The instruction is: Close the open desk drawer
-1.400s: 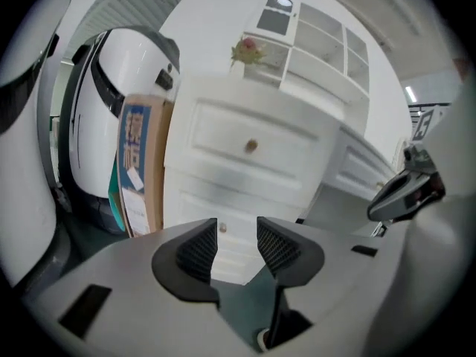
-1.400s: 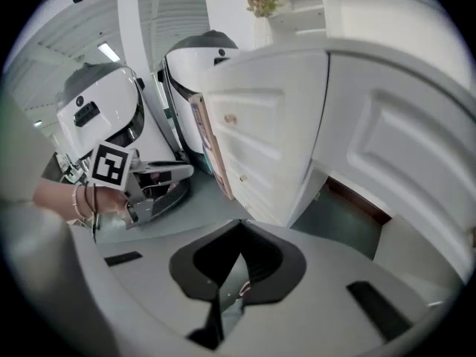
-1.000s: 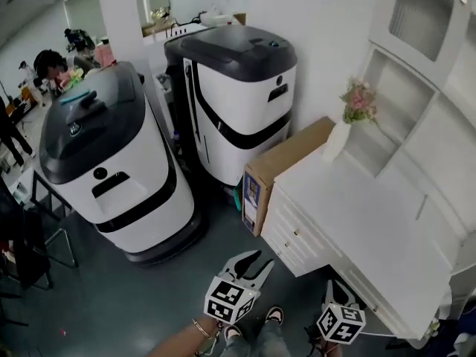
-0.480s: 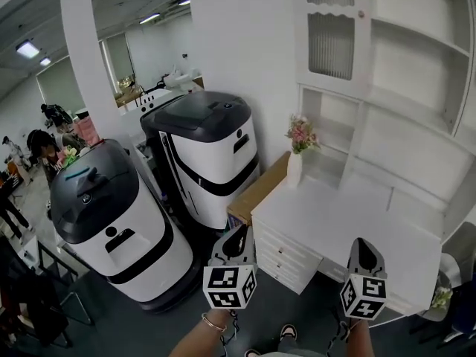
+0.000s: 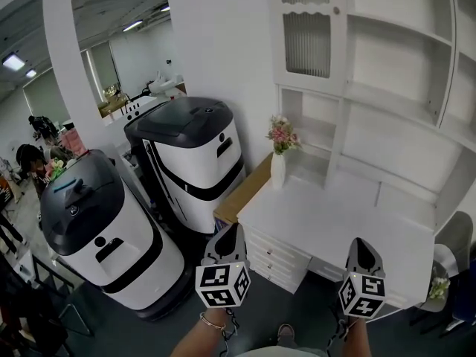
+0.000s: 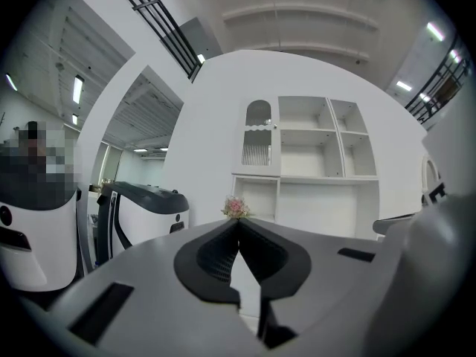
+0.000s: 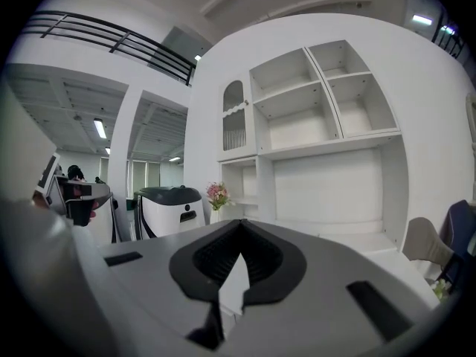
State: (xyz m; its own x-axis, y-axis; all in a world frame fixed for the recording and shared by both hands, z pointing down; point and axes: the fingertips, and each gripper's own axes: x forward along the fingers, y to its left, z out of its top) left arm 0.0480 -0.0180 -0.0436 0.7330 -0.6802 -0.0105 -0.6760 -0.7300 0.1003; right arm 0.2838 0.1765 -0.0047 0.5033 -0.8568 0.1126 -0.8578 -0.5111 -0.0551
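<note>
1. Saw drawer stack (image 5: 278, 256) under tabletop's (image 5: 335, 229) left end flush, none pulled out.
2. Held left tool (image 5: 230, 230), just closed, and right tool (image 5: 362, 244) with jaws together, empty.
3. Fitted job done, or open drawer unseen.

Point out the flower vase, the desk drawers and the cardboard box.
flower vase (image 5: 277, 171), head view, on its white body.
desk drawers (image 5: 274, 257), head view, on the middle drawer front.
cardboard box (image 5: 244, 193), head view, on its brown top.

flower vase (image 5: 278, 166), cardboard box (image 5: 242, 191), white machines (image 5: 195, 166)
</note>
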